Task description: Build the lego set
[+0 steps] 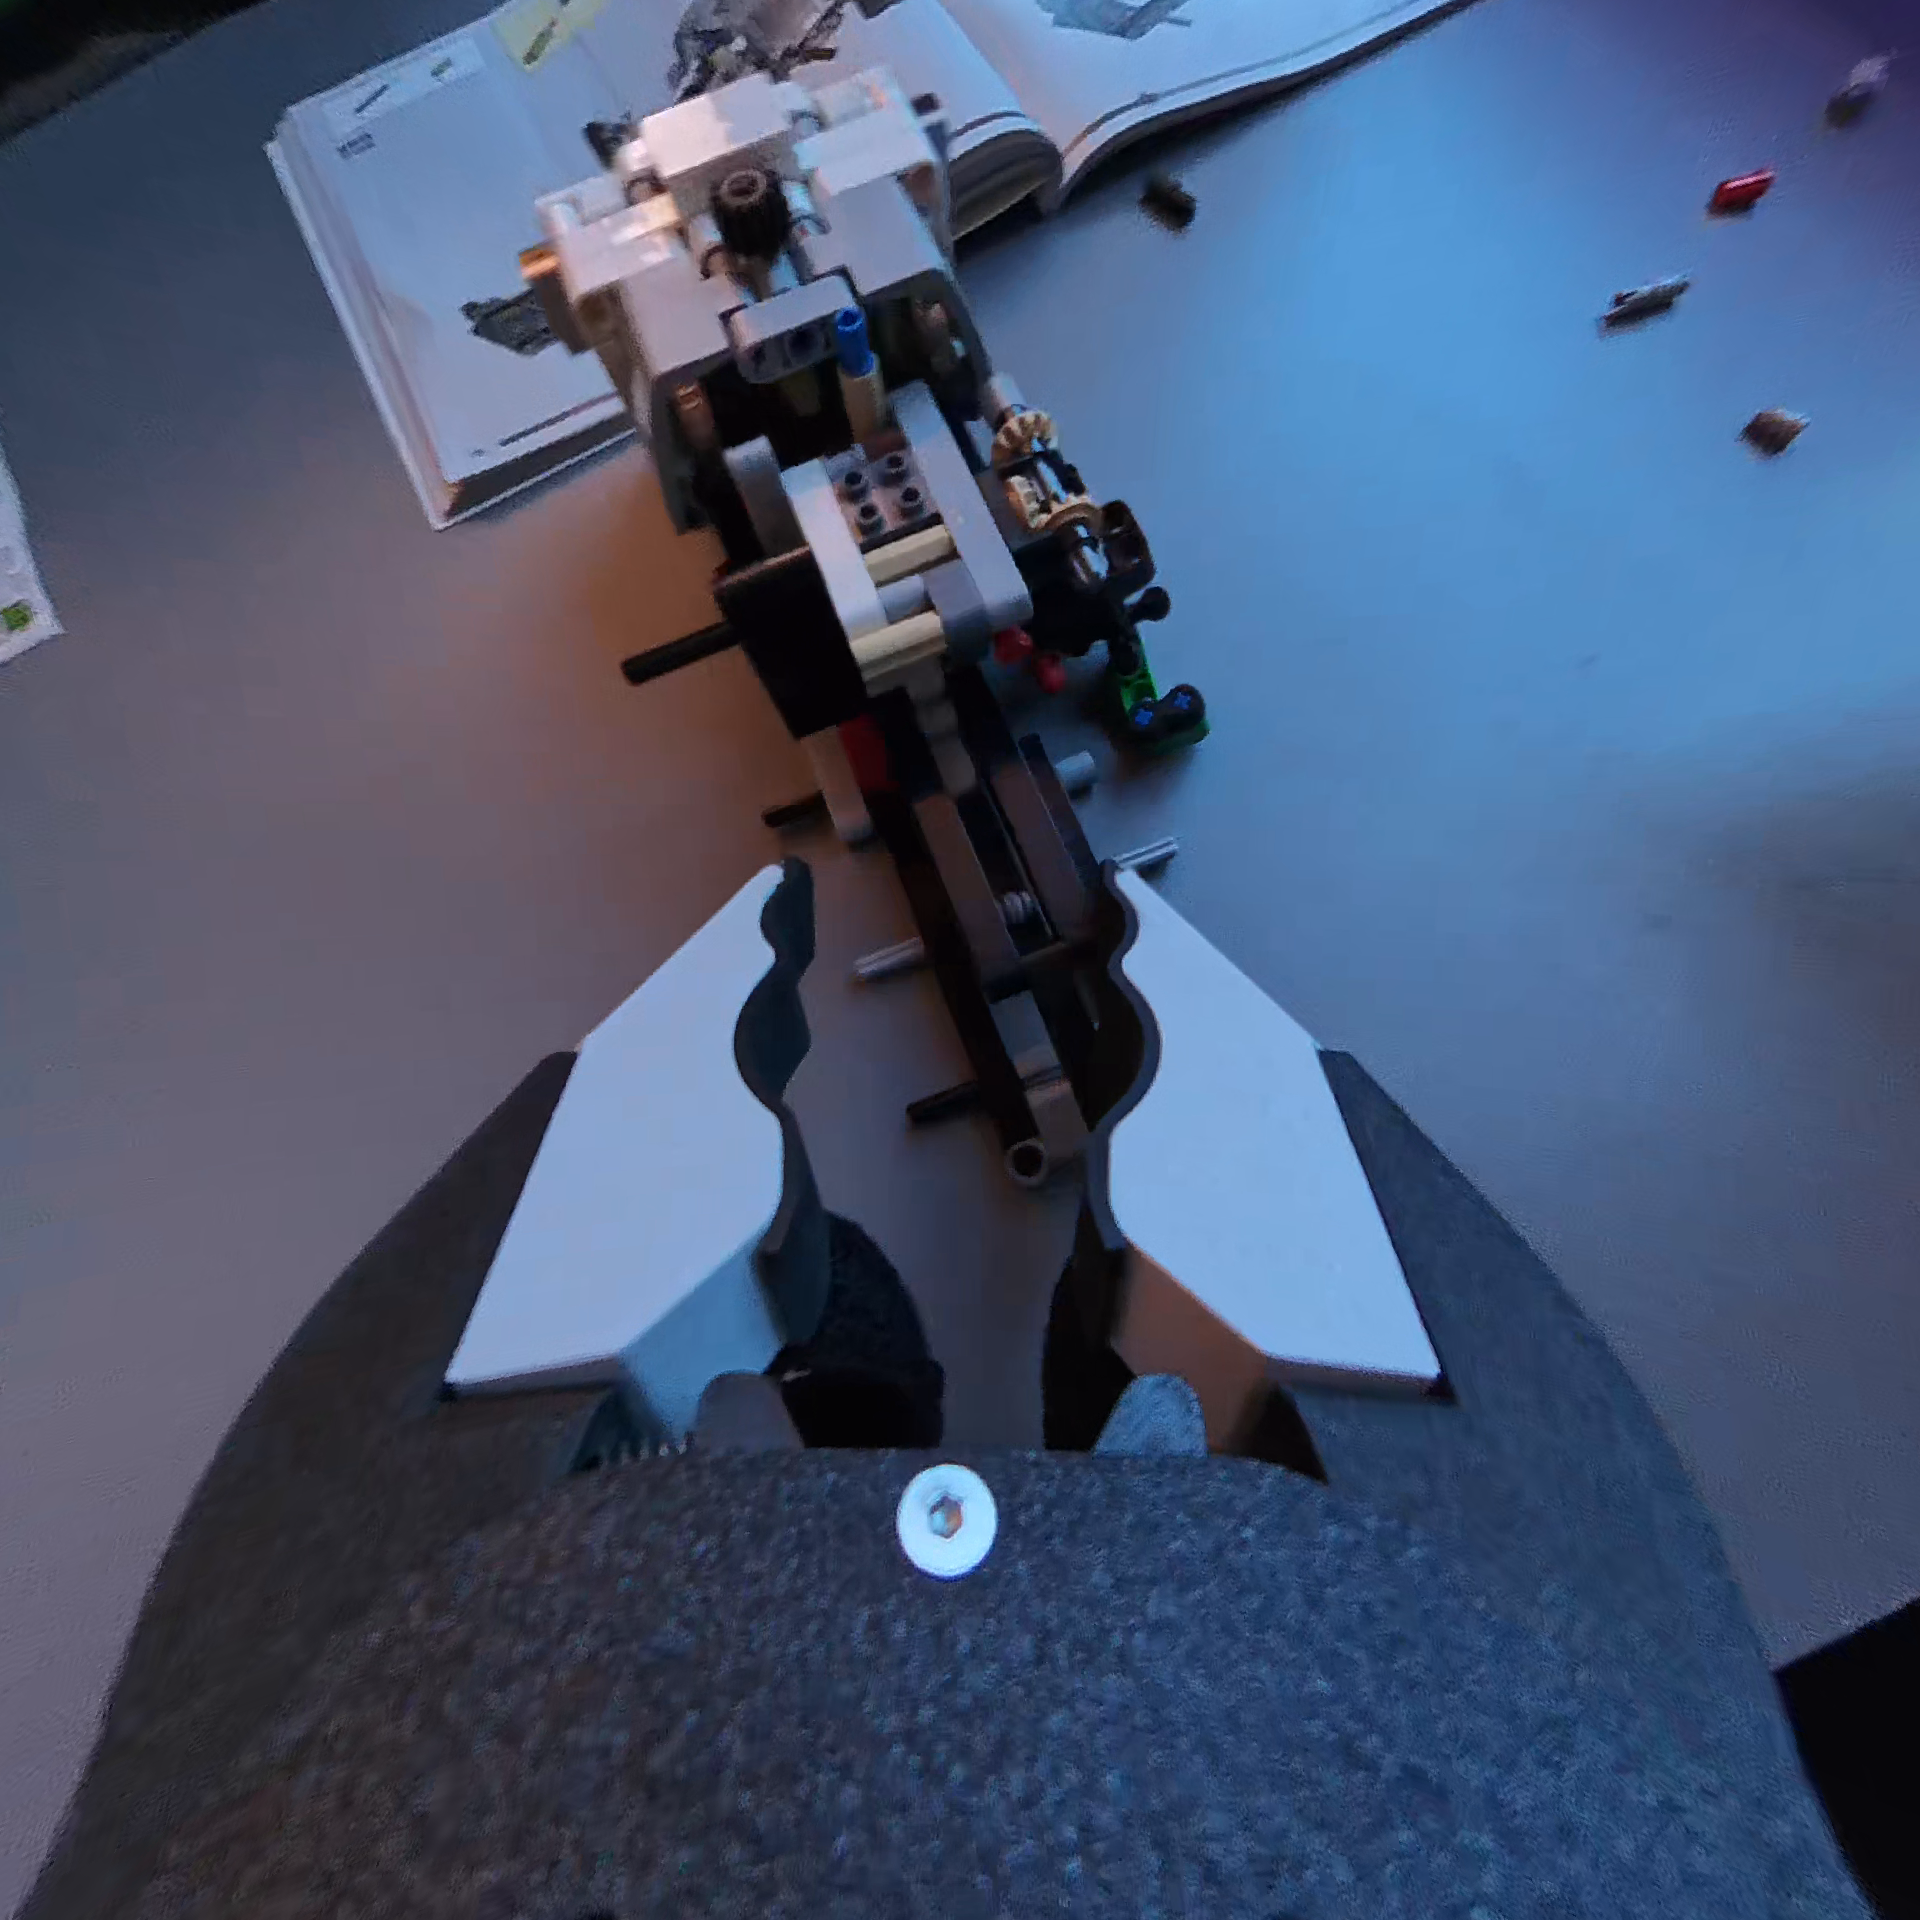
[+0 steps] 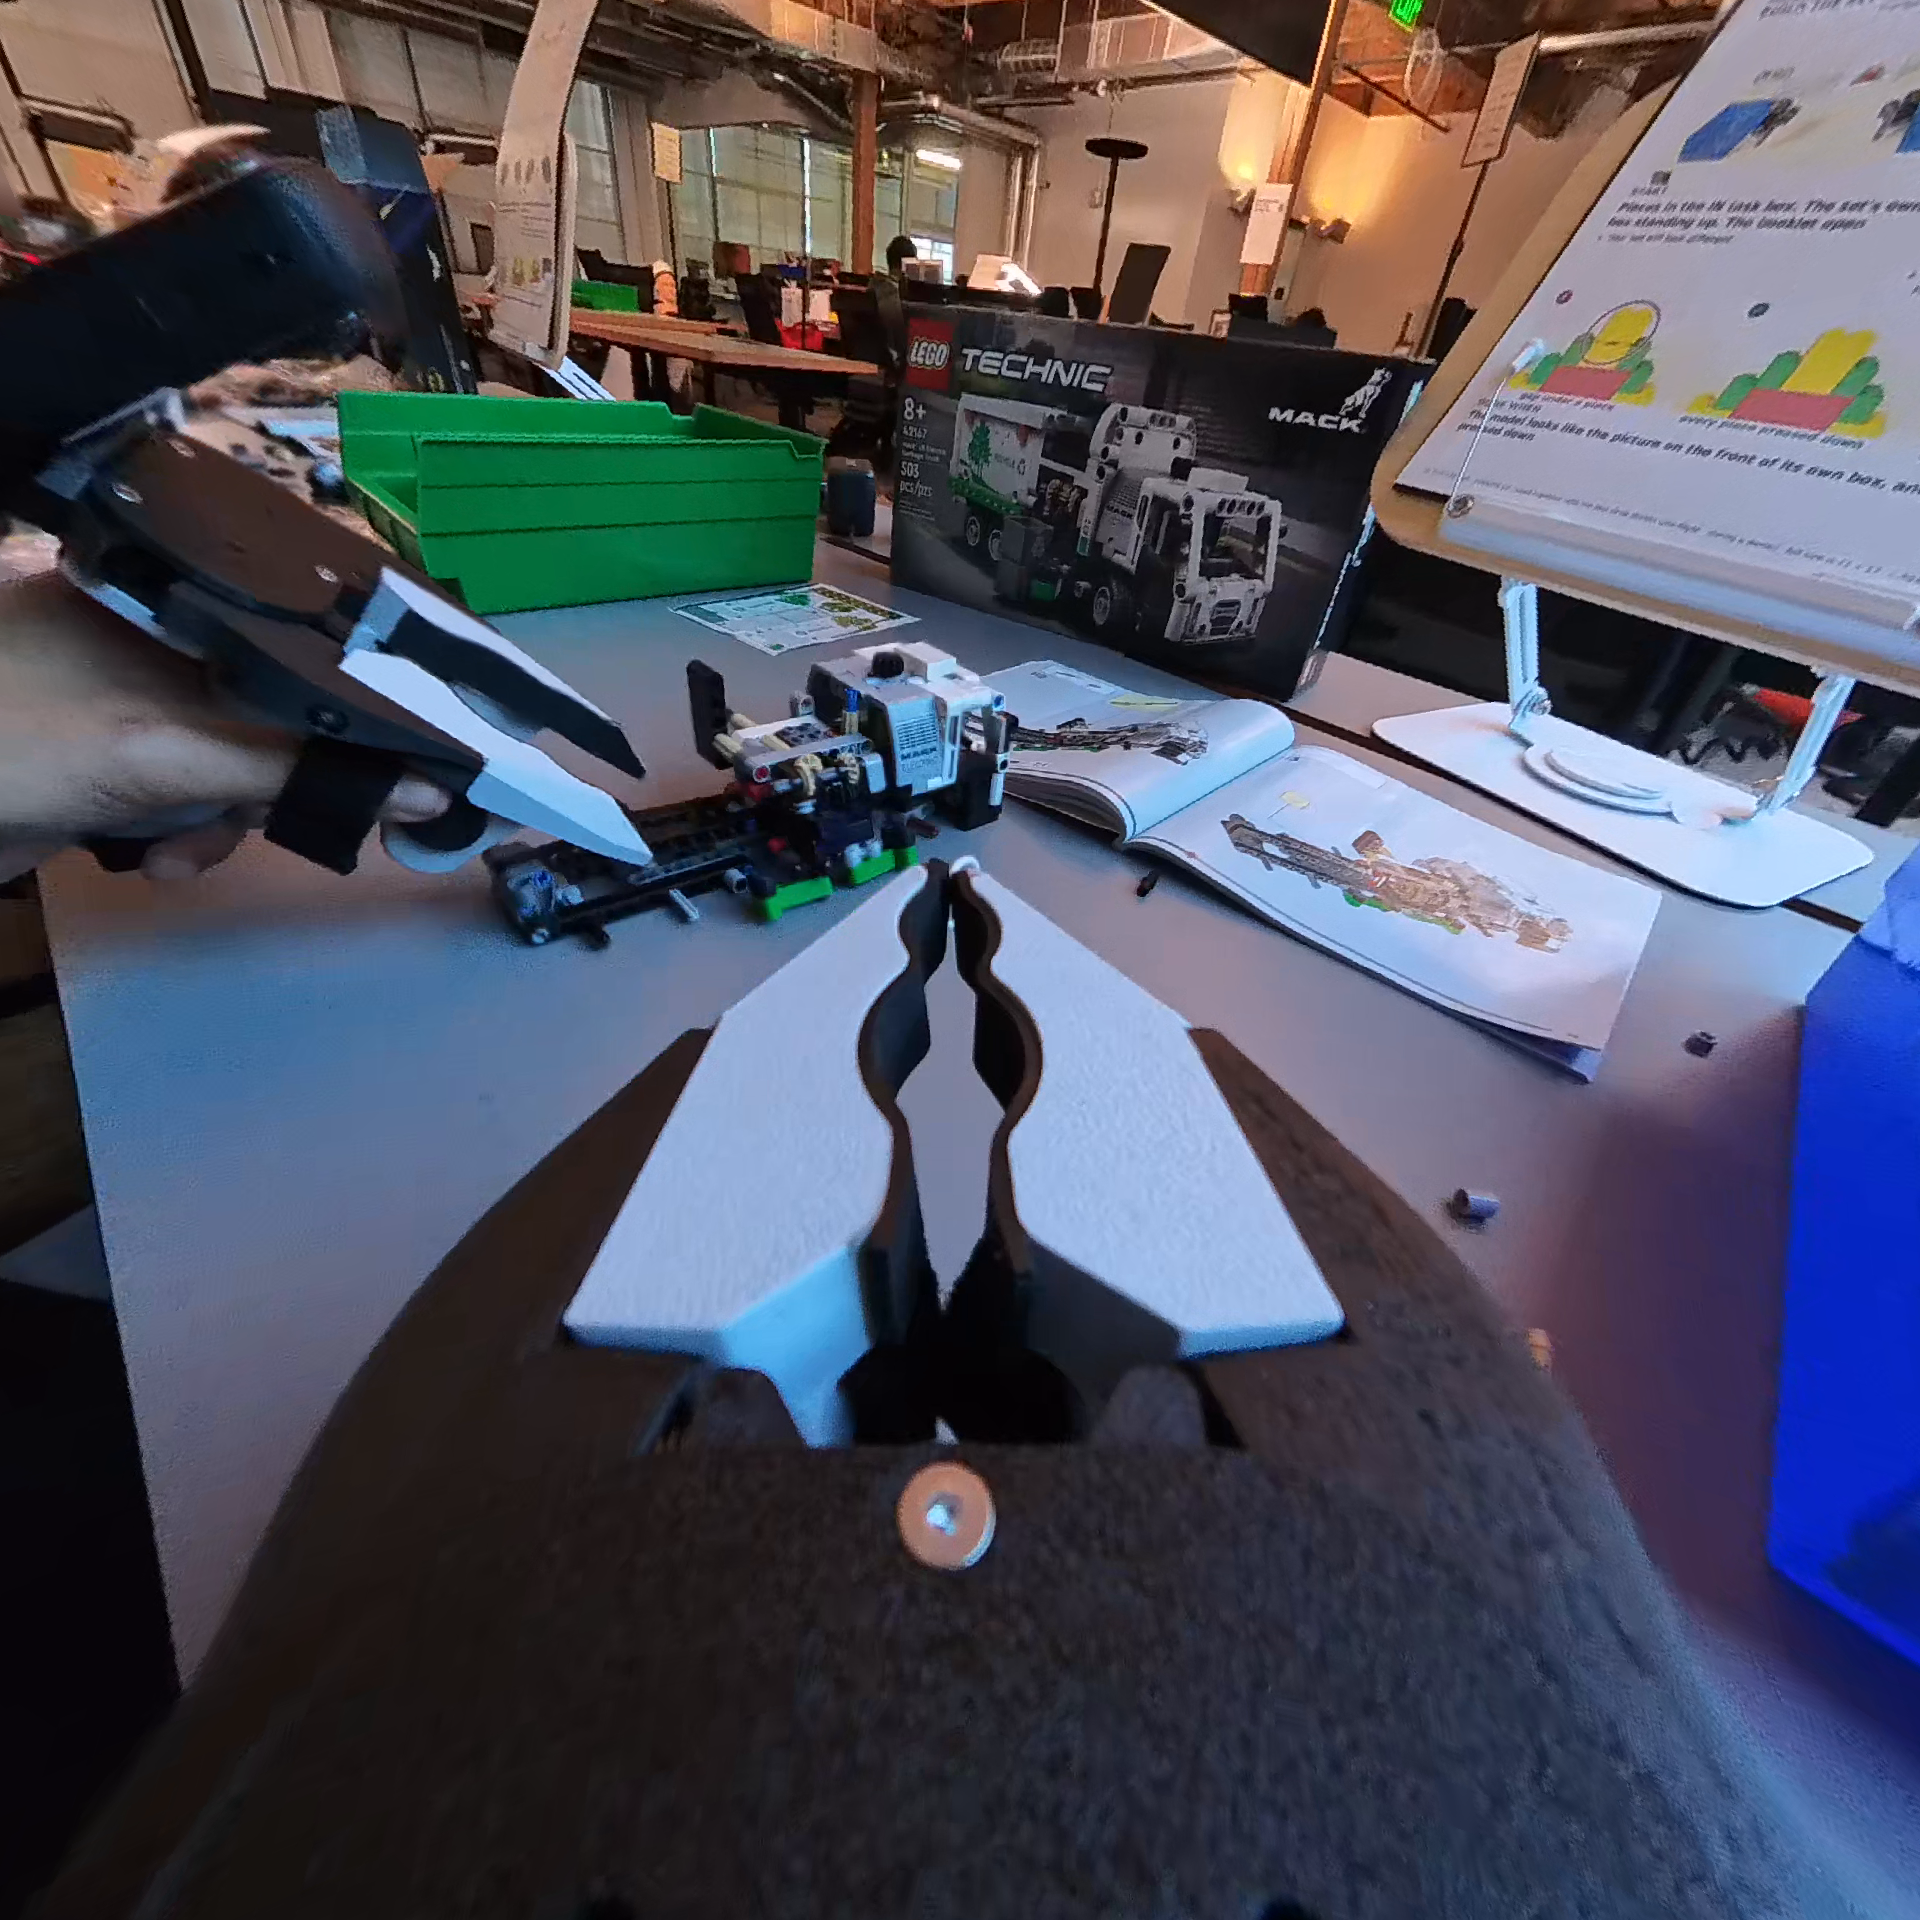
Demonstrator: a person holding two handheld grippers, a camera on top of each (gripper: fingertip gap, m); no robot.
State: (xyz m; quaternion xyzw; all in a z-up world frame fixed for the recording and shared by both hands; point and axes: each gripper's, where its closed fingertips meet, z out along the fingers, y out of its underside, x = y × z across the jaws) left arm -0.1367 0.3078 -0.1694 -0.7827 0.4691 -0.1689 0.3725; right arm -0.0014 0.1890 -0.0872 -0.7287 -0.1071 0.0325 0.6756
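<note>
The part-built truck model (image 1: 831, 312) lies on the grey table (image 1: 312, 831), white cab far, long black chassis (image 1: 997, 935) pointing at me. My left gripper (image 1: 956, 873) is open and straddles the rear of the chassis; its right finger (image 1: 1132, 997) touches the frame, while the left finger stands clear. In the right wrist view the model (image 2: 883, 748) sits mid-table with the left gripper (image 2: 641, 816) at its tail. My right gripper (image 2: 951, 873) is shut just in front of the model; a tiny pale bit shows at its tips, unclear what.
The open instruction booklet (image 2: 1351, 862) lies right of the model. Loose small pieces (image 1: 1766, 431) are scattered on the right. A green bin (image 2: 582, 499), the set's box (image 2: 1122, 499), a sheet on a stand (image 2: 1714, 312) and a blue bin (image 2: 1860, 1247) ring the table. My hands' fingertips stand some 20 centimeters from each other.
</note>
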